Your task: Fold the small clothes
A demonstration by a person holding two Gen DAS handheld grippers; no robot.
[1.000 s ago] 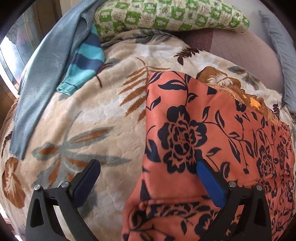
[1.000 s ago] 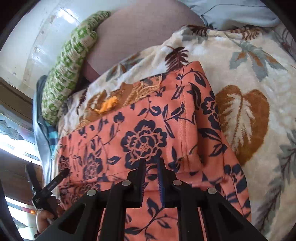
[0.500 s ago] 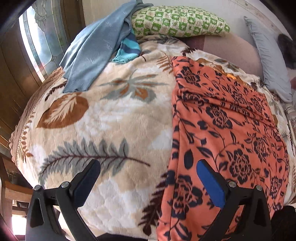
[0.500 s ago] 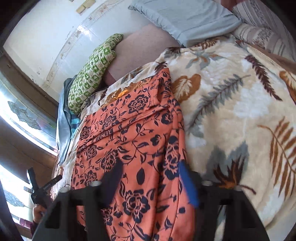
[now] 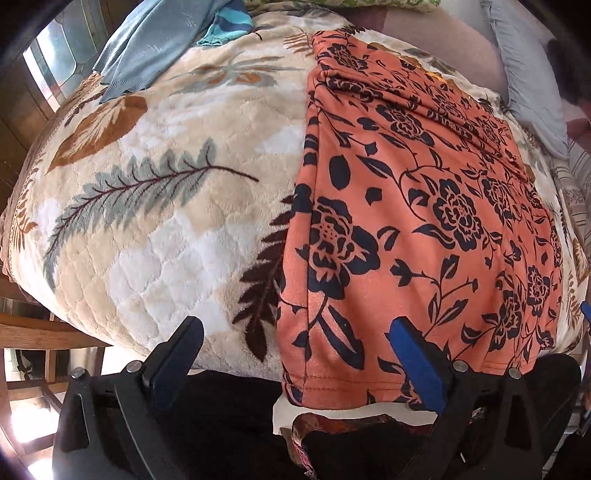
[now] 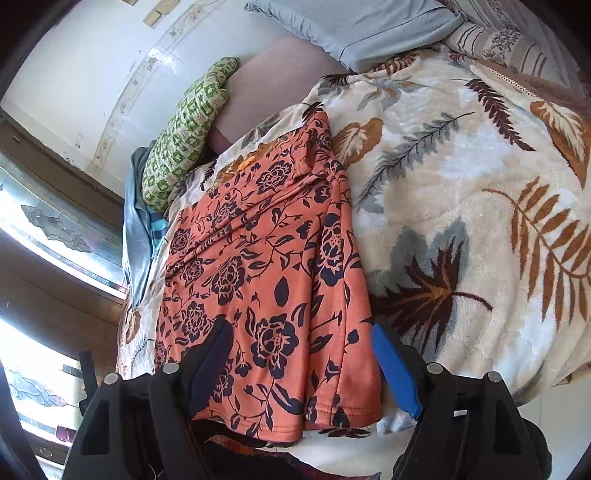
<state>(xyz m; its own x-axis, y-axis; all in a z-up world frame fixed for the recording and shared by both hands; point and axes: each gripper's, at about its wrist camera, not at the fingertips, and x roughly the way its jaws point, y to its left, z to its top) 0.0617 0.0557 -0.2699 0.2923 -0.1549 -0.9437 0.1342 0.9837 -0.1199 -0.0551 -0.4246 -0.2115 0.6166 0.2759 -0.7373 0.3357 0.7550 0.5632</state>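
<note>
An orange garment with dark blue flowers (image 5: 424, 206) lies flat in a long strip on the leaf-patterned blanket (image 5: 155, 221). Its hem hangs a little over the bed's near edge. My left gripper (image 5: 295, 347) stands open above that edge. Its left finger is over bare blanket and its right finger over the cloth, with the garment's left edge running between them. In the right wrist view the same garment (image 6: 258, 273) runs away from my right gripper (image 6: 303, 365). That gripper is open over the hem's right corner, with no cloth pinched.
A grey-blue garment (image 5: 155, 48) and a teal striped one (image 5: 229, 26) lie at the bed's far left. A green checked pillow (image 6: 184, 136) and a pale blue pillow (image 6: 354, 26) sit at the head. Wooden furniture (image 5: 37, 332) stands left of the bed.
Both grippers have drawn back toward the bed's near edge. The right gripper was shut on the orange cloth and has opened and let go. The garment now lies stretched out long.
</note>
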